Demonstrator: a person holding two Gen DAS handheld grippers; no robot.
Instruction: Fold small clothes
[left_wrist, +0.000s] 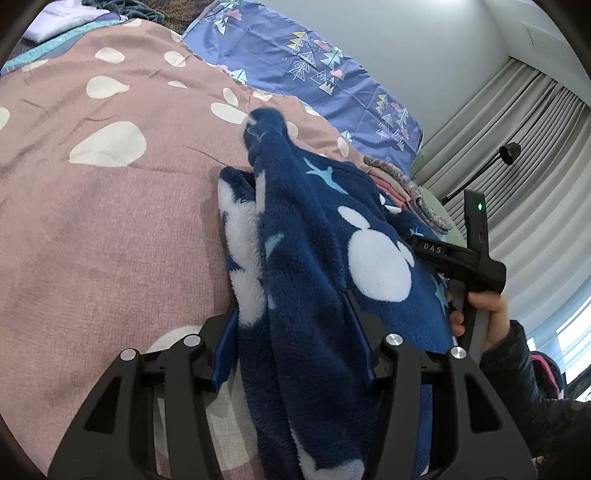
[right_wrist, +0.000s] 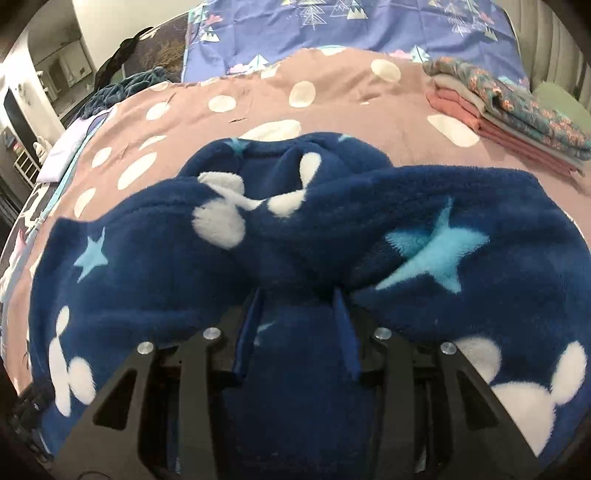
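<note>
Both grippers, left (left_wrist: 295, 325) and right (right_wrist: 297, 325), are gripping the fluffy navy star-and-mouse-print fleece garment (right_wrist: 406, 229), mid-fold and looking bunched. Folded pink and floral clothes (right_wrist: 517, 110) are already sitting stacked on the dotted mauve bedspread (right_wrist: 351, 110).

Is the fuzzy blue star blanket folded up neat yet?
Not yet. The blue fleece is bunched and lumpy on the bedspread, with both grippers gripping handfuls.
</note>
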